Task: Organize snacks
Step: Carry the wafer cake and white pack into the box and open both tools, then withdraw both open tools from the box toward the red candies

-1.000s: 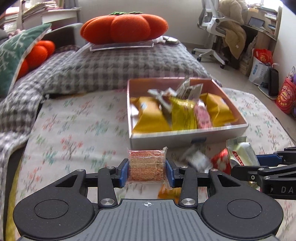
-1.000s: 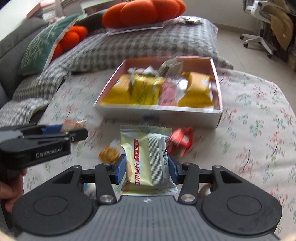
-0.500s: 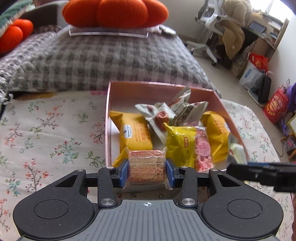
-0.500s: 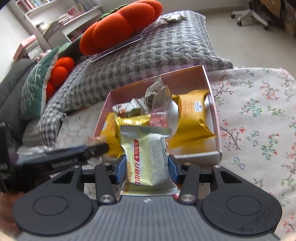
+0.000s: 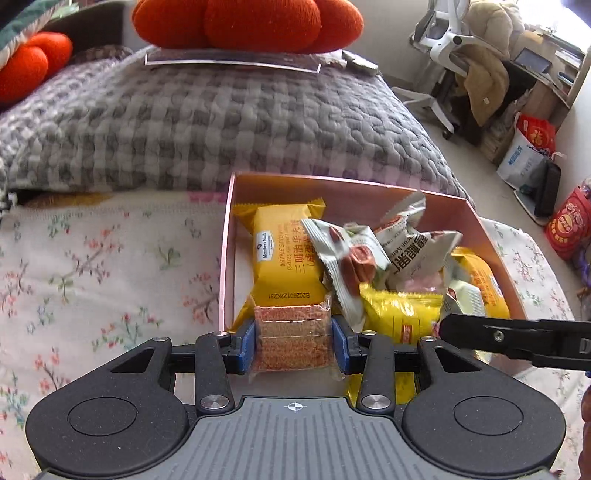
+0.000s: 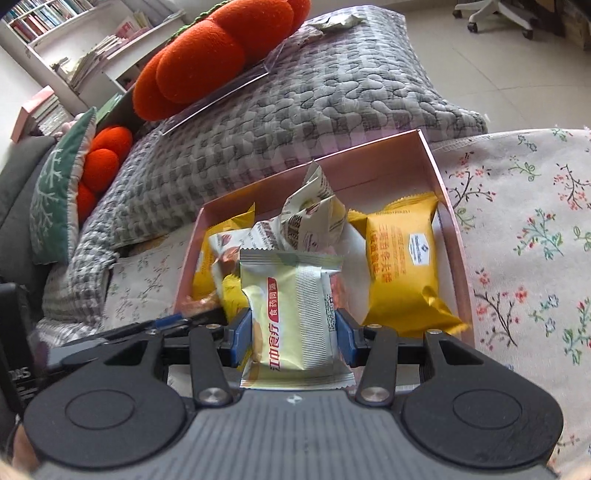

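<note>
A pink box [image 5: 227,236] [image 6: 448,206] on the flowered cloth holds several snack packs: yellow waffle packs [image 5: 284,254] [image 6: 402,266] and grey-white packs [image 5: 351,258] [image 6: 314,218]. My left gripper [image 5: 293,341] is shut on a clear-wrapped orange-brown cracker pack [image 5: 291,339], held over the box's near left corner. My right gripper [image 6: 293,332] is shut on a pale green-white biscuit pack [image 6: 295,314] with a red label, held over the box's near edge. The right gripper's finger [image 5: 517,338] shows in the left wrist view beside the left gripper.
A grey checked quilt [image 5: 221,122] lies behind the box with orange pumpkin cushions [image 5: 243,22] [image 6: 218,55] on it. The flowered cloth [image 5: 92,266] [image 6: 535,229] stretches to both sides. An office chair [image 5: 447,40] and bags [image 5: 528,147] stand at the right.
Both grippers have moved forward and up from the cloth in front of the box to over its near edge, each still holding its pack.
</note>
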Action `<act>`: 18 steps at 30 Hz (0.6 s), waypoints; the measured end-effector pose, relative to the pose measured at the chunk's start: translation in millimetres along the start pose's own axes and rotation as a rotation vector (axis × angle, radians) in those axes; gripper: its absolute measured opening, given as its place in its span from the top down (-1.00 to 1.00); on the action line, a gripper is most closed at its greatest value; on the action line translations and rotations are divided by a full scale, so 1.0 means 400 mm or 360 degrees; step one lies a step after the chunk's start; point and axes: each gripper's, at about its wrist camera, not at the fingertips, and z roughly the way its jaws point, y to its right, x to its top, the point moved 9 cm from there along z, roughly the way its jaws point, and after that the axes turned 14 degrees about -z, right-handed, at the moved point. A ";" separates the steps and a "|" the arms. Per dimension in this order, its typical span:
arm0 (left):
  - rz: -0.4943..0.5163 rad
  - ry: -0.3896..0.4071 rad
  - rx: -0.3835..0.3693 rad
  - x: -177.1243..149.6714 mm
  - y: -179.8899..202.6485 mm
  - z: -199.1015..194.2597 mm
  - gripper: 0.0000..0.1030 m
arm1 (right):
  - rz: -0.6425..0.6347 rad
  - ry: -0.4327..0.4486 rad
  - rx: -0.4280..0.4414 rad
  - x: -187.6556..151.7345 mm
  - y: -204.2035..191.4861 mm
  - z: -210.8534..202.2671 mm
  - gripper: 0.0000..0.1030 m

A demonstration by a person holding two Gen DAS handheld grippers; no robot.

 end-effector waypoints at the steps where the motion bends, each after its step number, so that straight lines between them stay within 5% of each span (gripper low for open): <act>1: 0.0008 -0.0001 0.0000 -0.001 0.001 0.003 0.21 | -0.0009 0.0015 -0.0031 0.002 0.003 0.004 0.15; 5: 0.0111 -0.0039 0.0021 -0.020 0.011 0.008 0.18 | -0.0166 0.0102 -0.0214 0.016 0.010 0.010 0.15; 15: 0.0130 -0.0002 -0.0023 -0.012 0.009 -0.083 -0.37 | -0.0146 0.0220 -0.0216 0.028 0.012 -0.035 -0.03; 18: 0.0142 0.0058 0.0049 -0.015 0.000 -0.114 -0.49 | -0.0113 0.0217 -0.0250 0.032 0.014 -0.049 -0.03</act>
